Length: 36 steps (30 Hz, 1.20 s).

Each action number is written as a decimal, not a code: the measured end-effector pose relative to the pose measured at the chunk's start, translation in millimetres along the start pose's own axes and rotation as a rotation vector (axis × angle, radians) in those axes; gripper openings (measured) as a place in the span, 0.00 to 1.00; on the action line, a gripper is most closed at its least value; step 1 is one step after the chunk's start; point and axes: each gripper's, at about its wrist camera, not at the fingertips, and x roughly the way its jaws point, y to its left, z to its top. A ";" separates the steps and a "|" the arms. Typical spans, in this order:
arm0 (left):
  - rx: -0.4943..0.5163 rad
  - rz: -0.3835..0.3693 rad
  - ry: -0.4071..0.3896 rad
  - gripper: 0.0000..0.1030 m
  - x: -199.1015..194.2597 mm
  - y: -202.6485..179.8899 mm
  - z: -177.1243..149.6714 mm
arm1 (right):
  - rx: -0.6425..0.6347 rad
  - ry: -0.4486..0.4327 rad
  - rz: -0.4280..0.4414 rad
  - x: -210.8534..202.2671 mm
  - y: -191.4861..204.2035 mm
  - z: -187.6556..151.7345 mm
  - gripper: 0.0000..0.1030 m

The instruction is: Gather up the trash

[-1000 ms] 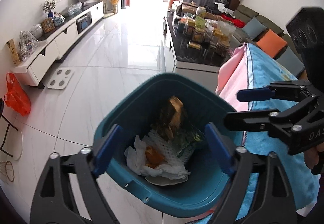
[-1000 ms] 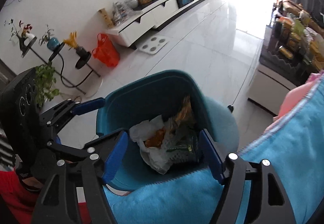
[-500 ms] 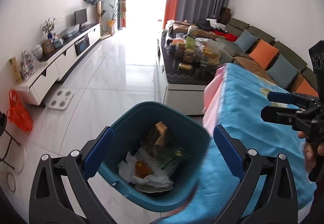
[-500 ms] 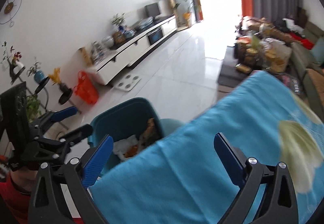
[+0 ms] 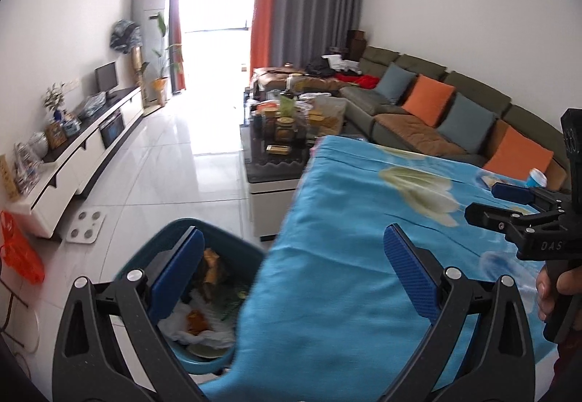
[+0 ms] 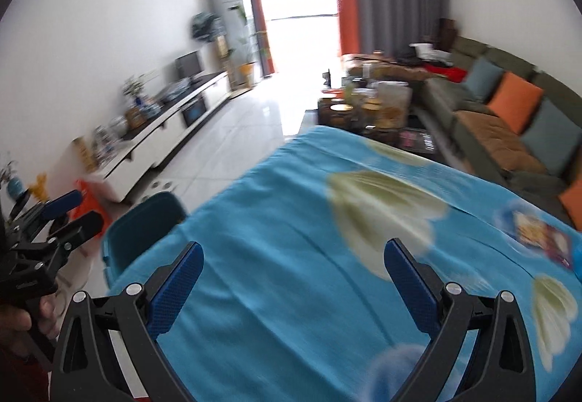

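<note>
The left tool [image 5: 293,271], jaws wide and empty, hangs over the edge of a blue-clothed worktop [image 5: 349,227] beside a teal bin [image 5: 160,242] holding crumpled trash [image 5: 203,314].

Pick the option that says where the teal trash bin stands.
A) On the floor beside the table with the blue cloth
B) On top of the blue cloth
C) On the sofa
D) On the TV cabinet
A: the teal trash bin stands on the white tiled floor, at the edge of the blue cloth that hangs off the table.
</note>
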 end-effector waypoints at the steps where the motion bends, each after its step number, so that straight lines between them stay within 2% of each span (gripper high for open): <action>1: 0.009 -0.009 -0.003 0.94 -0.8 -7.7 -0.4 | 0.016 -0.009 -0.017 -5.1 -7.2 -4.3 0.93; 7: 0.055 -0.070 -0.031 0.94 -6.1 -44.0 -1.4 | 0.076 -0.044 -0.109 -31.7 -36.3 -27.5 0.93; 18: 0.100 -0.139 -0.045 0.94 2.9 -75.1 -5.3 | 0.146 -0.134 -0.319 -74.7 -74.3 -58.3 0.93; 28: 0.112 -0.170 -0.122 0.94 -9.7 -85.4 -6.9 | 0.183 -0.182 -0.420 -101.2 -85.9 -73.6 0.93; 36: 0.126 -0.206 -0.172 0.94 -15.6 -91.9 -10.9 | 0.203 -0.194 -0.453 -117.4 -83.3 -89.4 0.93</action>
